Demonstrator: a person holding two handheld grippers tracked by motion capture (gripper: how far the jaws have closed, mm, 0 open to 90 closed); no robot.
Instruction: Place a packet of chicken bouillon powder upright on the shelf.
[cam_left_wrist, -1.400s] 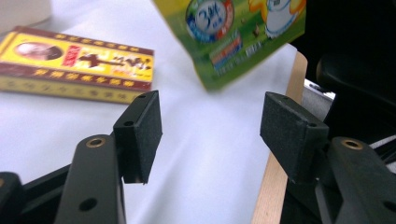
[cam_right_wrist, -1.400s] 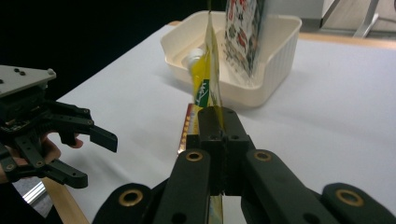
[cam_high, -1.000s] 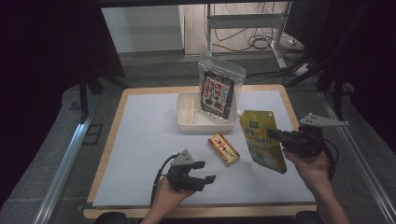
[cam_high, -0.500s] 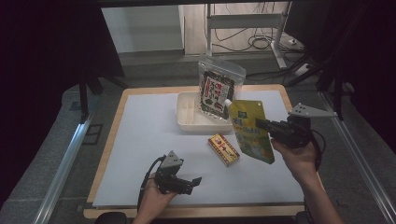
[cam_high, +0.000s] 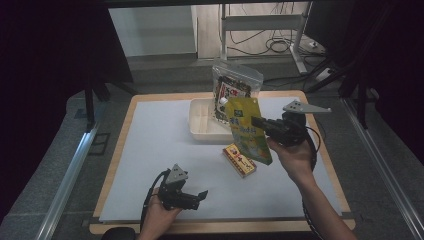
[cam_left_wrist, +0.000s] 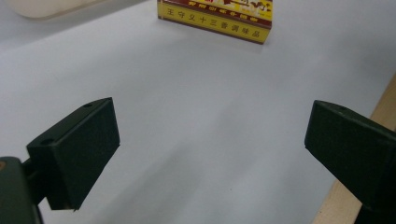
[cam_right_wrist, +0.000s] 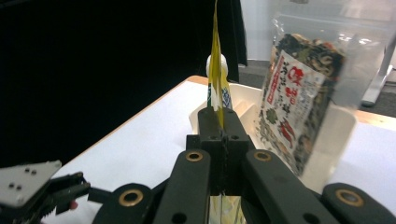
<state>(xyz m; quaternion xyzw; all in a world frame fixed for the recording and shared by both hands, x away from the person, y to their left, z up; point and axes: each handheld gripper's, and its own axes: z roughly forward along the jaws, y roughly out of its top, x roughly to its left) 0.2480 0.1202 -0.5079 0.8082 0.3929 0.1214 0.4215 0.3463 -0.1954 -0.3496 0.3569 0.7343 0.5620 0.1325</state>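
My right gripper (cam_high: 259, 123) is shut on a yellow spouted pouch (cam_high: 247, 129), held in the air just right of a cream tray (cam_high: 201, 129). In the right gripper view the yellow spouted pouch (cam_right_wrist: 215, 70) stands edge-on between the jaws, pinched by my right gripper (cam_right_wrist: 219, 122). A dark printed snack bag (cam_high: 231, 90) stands upright in the tray; the same snack bag (cam_right_wrist: 299, 98) is close on the right in that view. A small yellow-red box (cam_high: 239, 159) lies on the white mat. My left gripper (cam_high: 200, 194) rests open near the front edge, and the box (cam_left_wrist: 215, 17) lies ahead of its empty jaws.
The white mat (cam_high: 150, 150) covers a wooden-edged table (cam_high: 116, 150). The wooden front edge (cam_left_wrist: 355, 196) runs close beside my left gripper's jaw. Metal rails flank the table; cables and a stand lie beyond it.
My right gripper has lifted the yellow pouch off the mat and carried it left and back toward the tray. My left gripper has drawn back toward the front edge.
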